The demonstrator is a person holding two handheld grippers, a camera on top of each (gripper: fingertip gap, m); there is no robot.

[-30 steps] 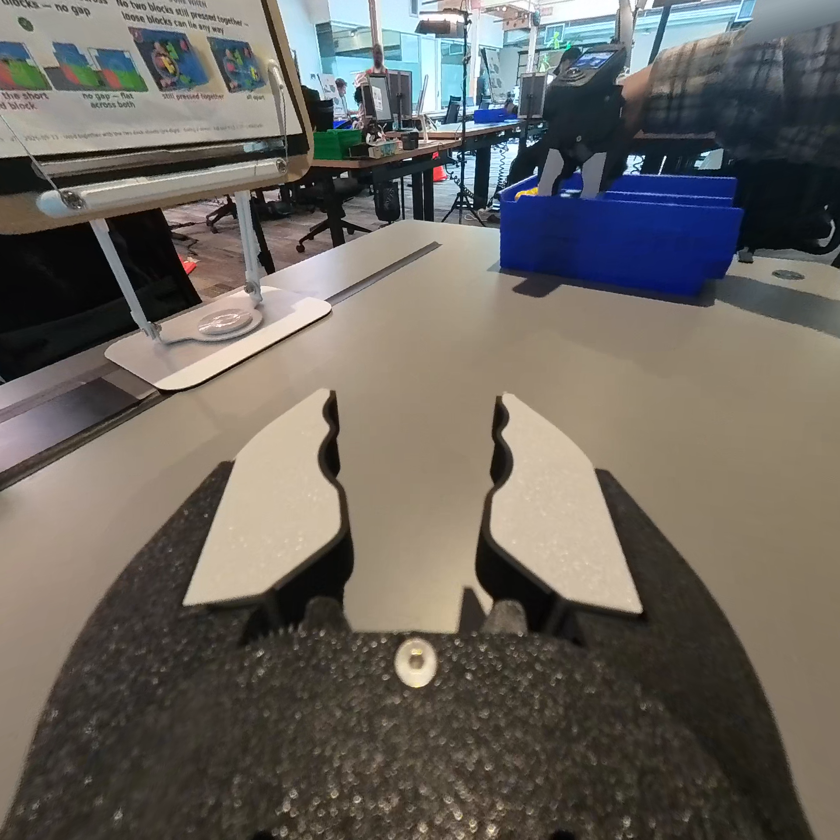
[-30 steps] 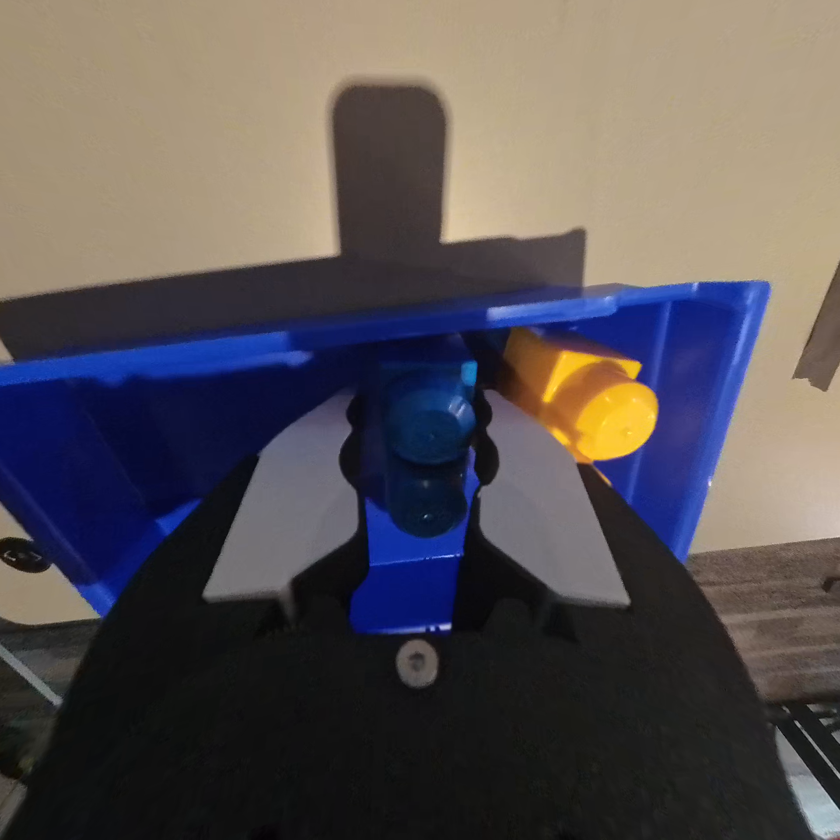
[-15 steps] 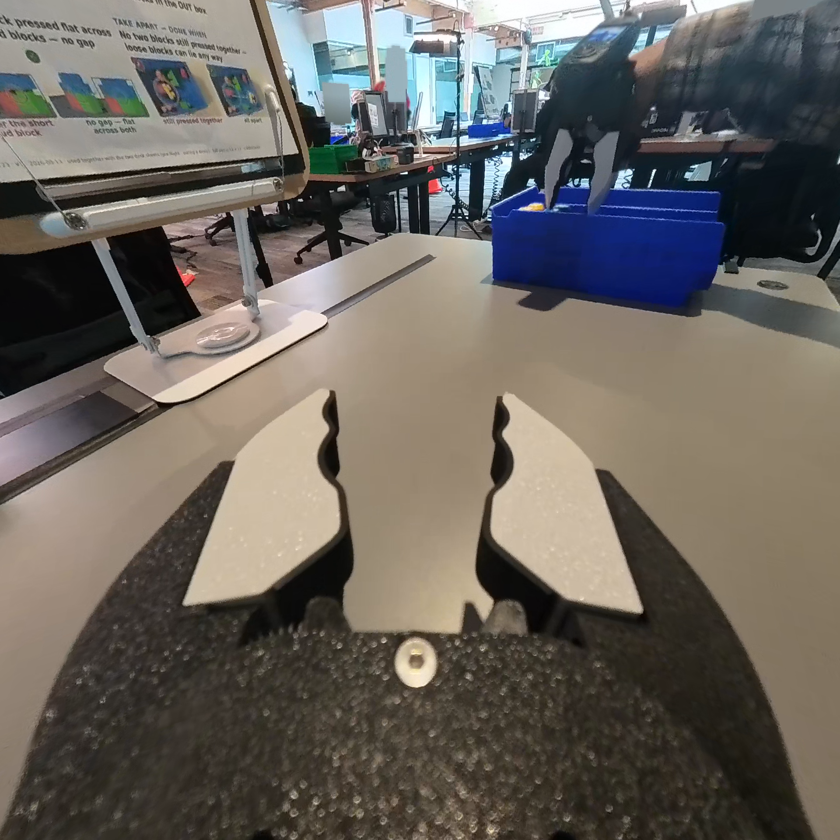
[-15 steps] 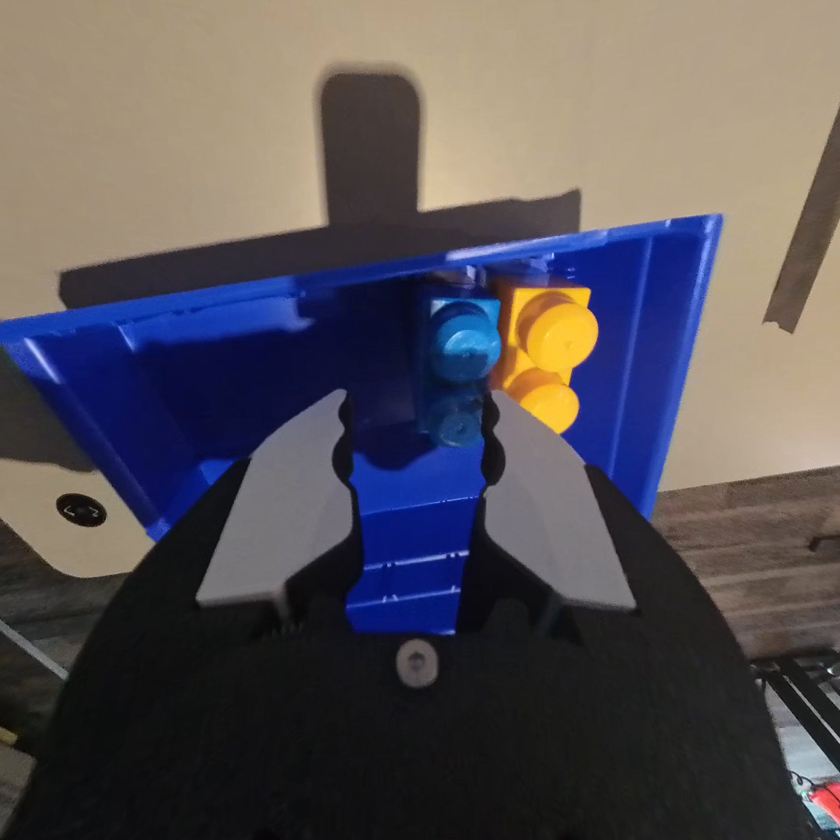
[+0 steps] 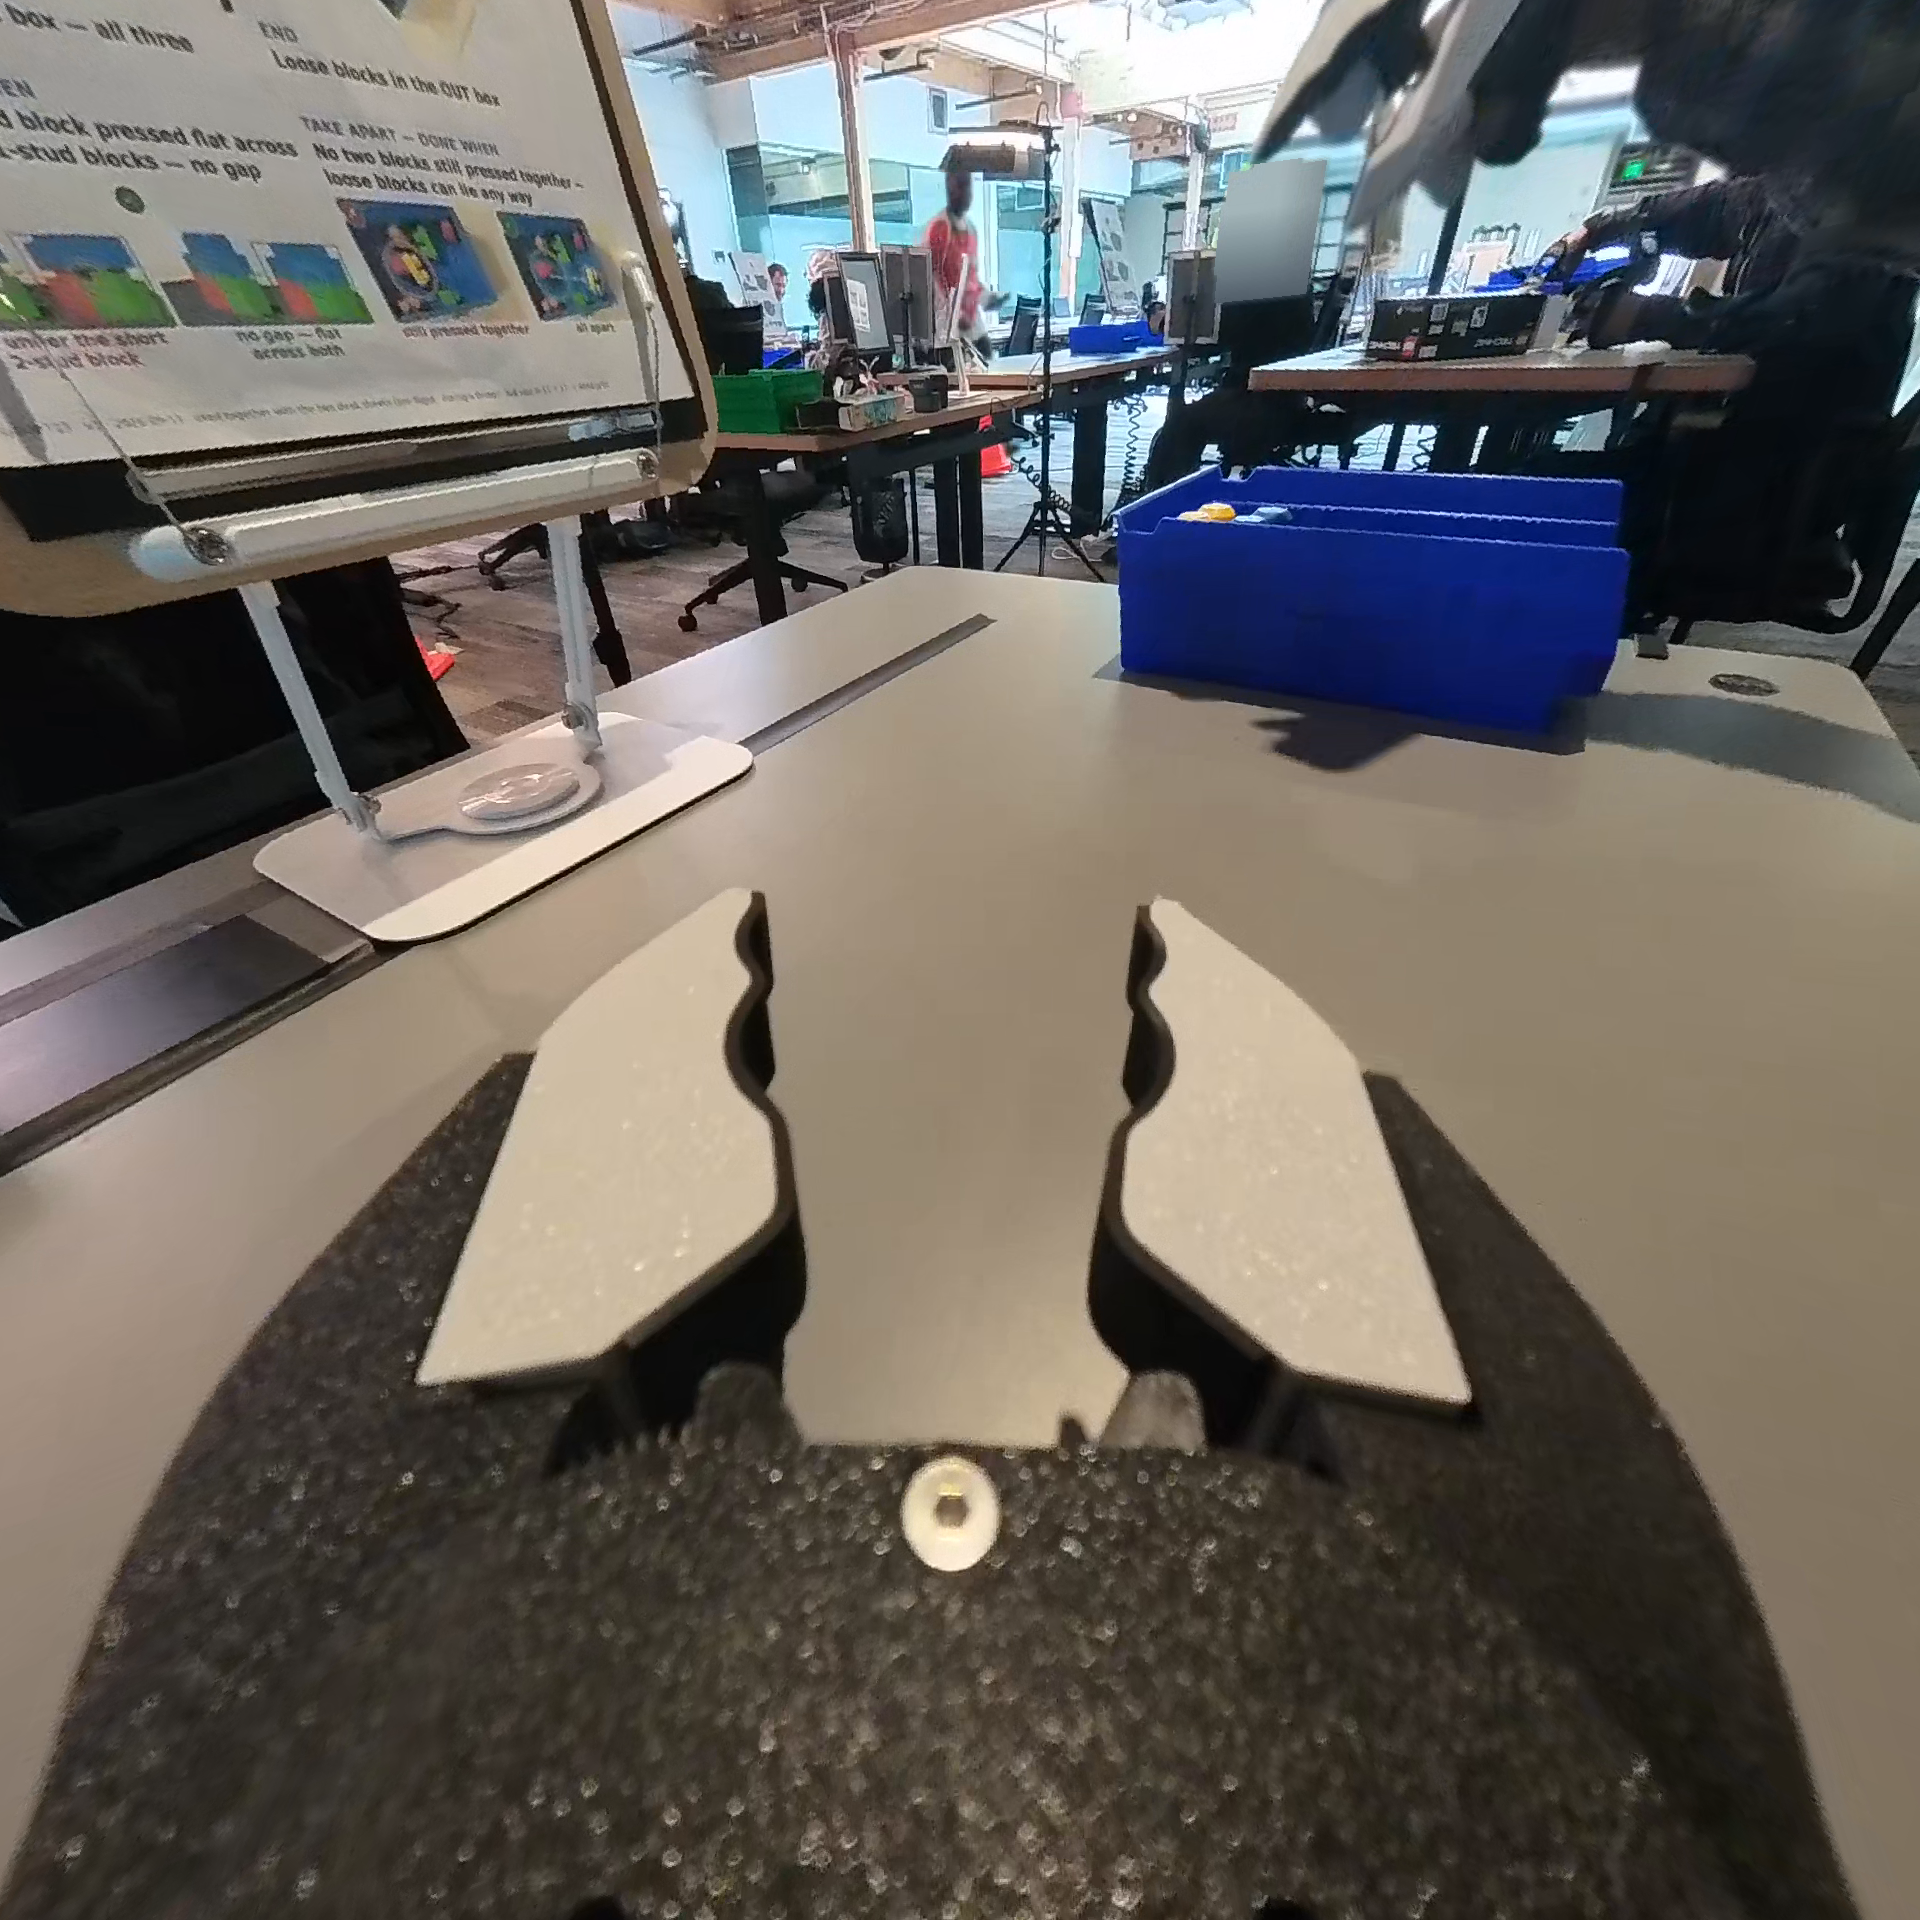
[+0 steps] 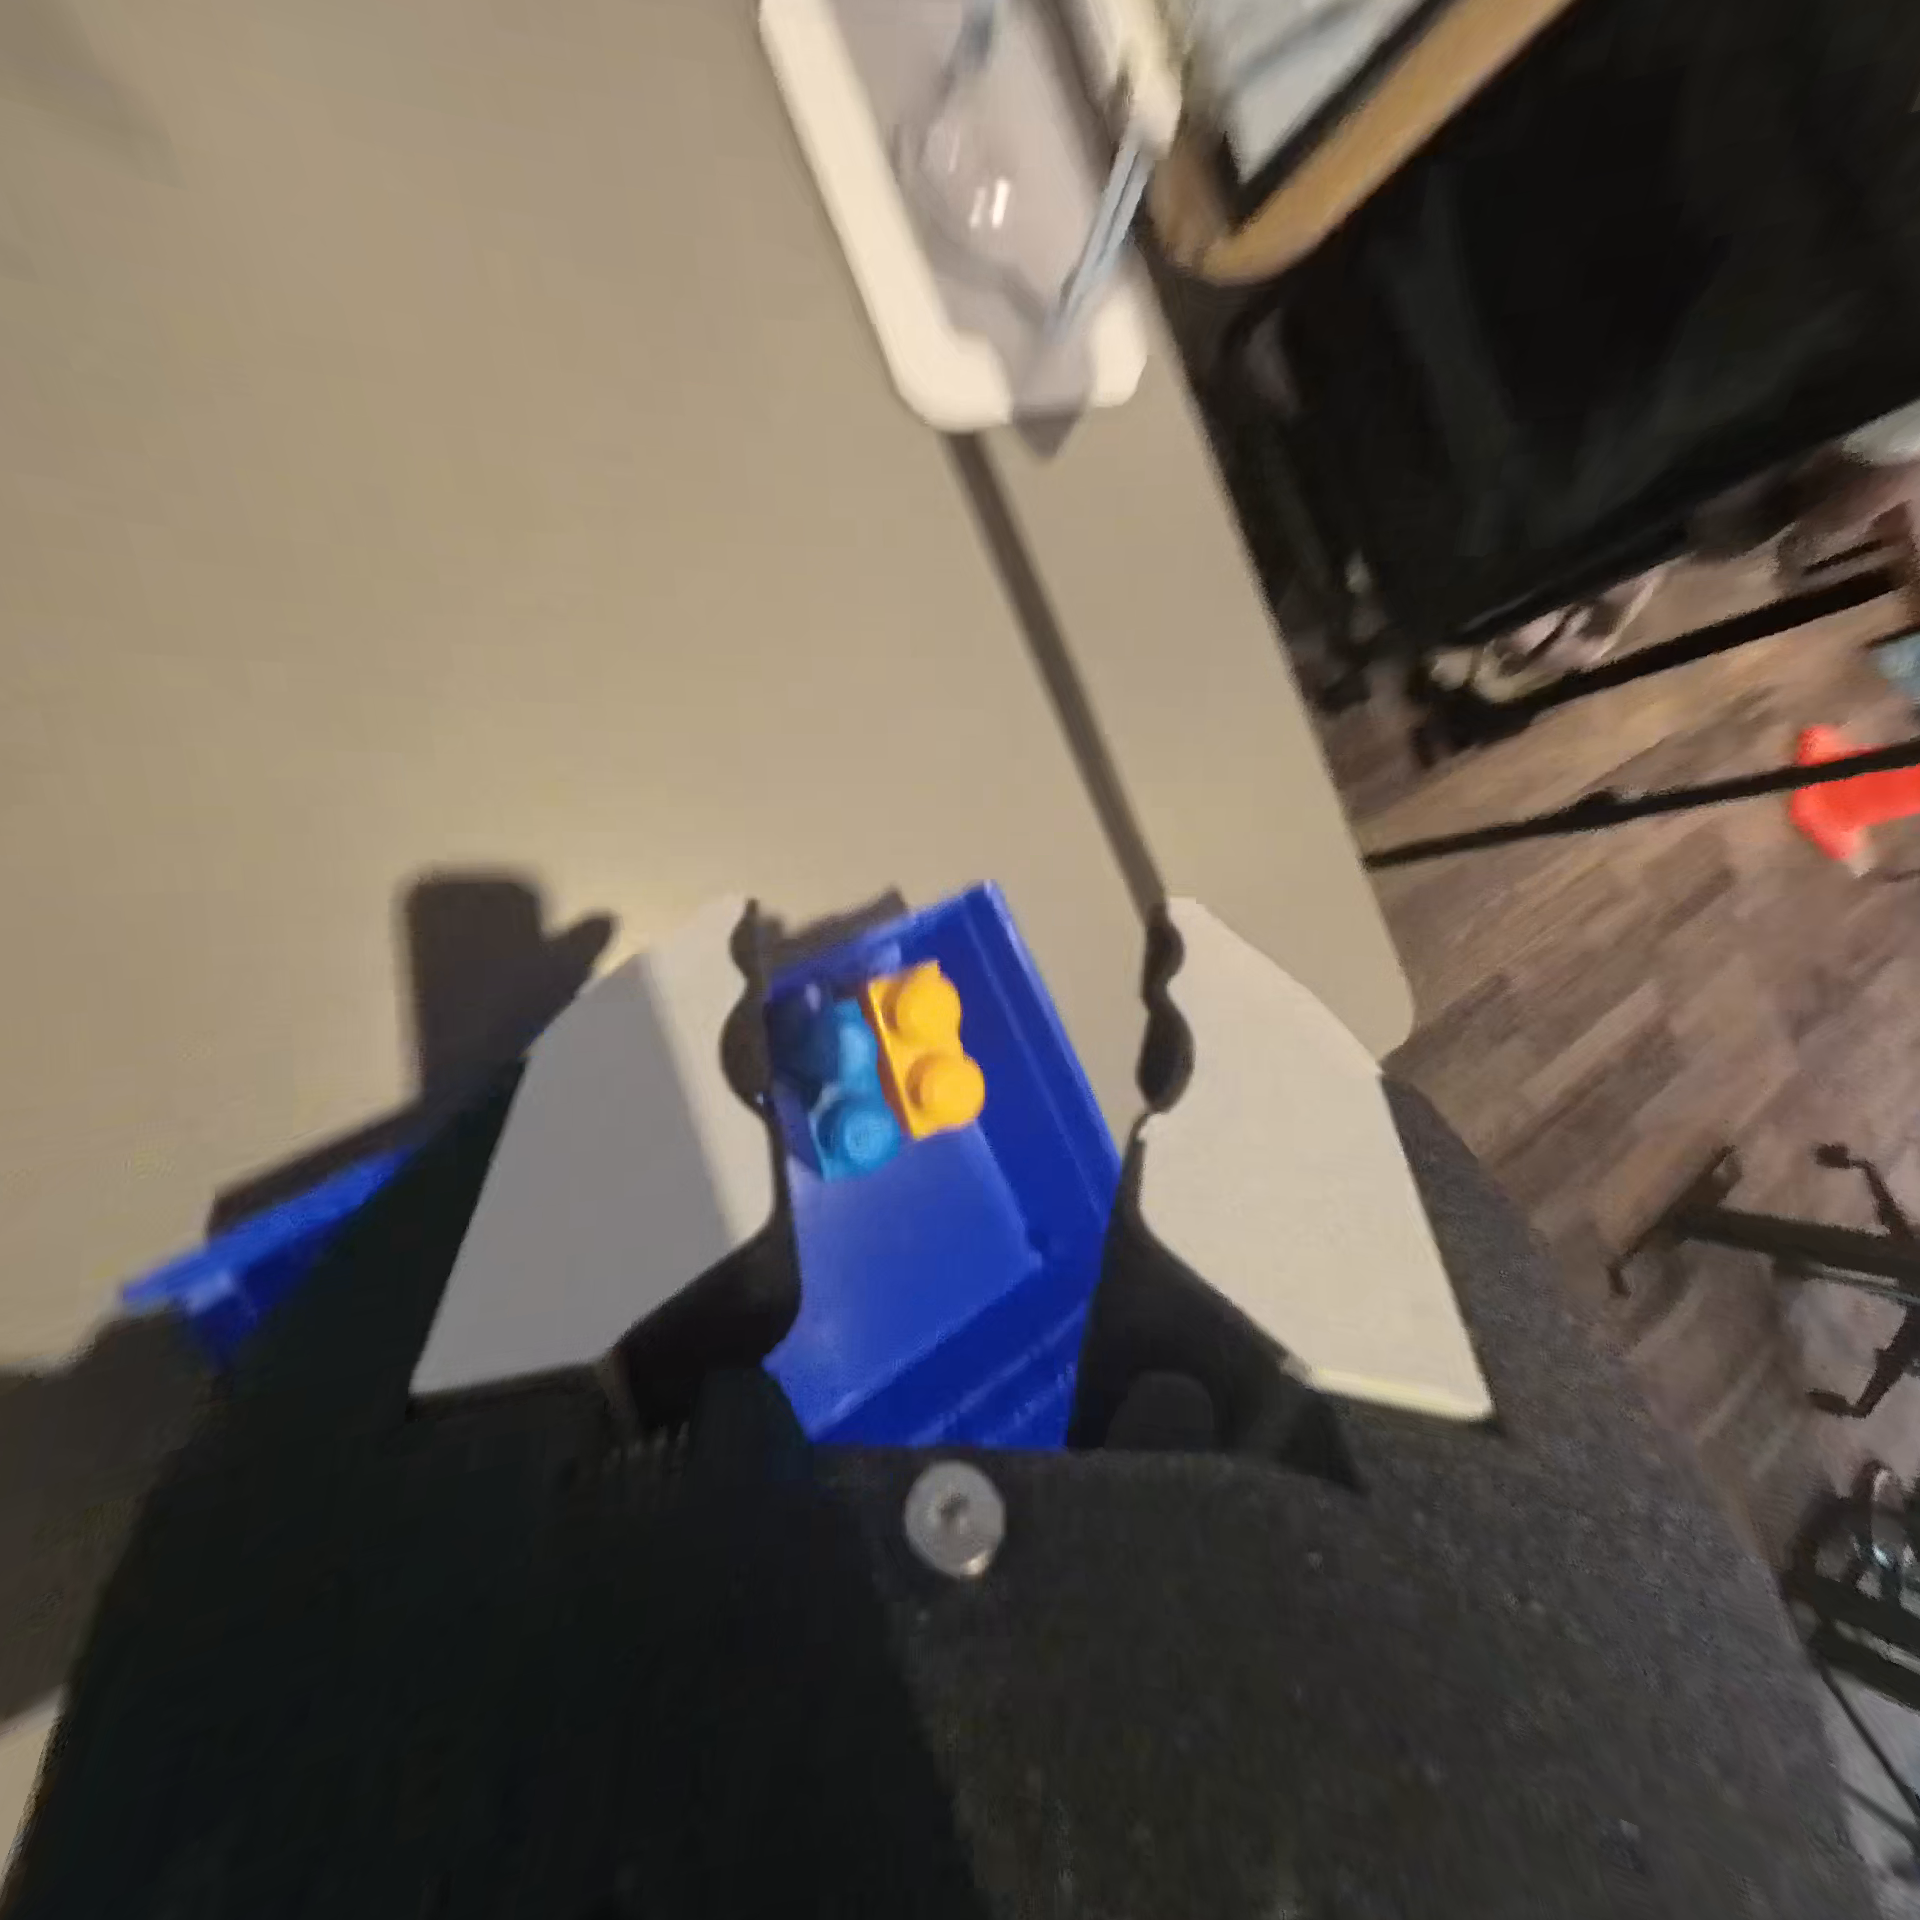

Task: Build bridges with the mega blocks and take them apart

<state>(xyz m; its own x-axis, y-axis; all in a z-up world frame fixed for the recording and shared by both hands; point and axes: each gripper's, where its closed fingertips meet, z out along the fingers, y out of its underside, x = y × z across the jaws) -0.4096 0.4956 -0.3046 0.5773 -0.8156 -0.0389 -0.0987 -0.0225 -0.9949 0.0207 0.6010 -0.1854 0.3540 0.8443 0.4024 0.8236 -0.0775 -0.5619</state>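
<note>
The right tool [image 6: 951, 1029] is hanging spread and empty above the blue bin [image 6: 1029, 1049]. The blue block [image 6: 847, 1101] and yellow block [image 6: 925, 1049] are lying inside at twelve o'clock. Next it needs to dip and pinch one. The left tool [image 5: 951, 1049] is waiting spread over the worktop [image 5: 1039, 810].

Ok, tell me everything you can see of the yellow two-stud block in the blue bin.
The yellow two-stud plastic block is a short brick with two round studs in a row, facing up. It lies inside the blue plastic bin, near one end wall, with a light blue two-stud block right beside it, apparently touching. No gripper holds it: the right gripper hangs open above. The left wrist view shows only its top over the rim.
</note>
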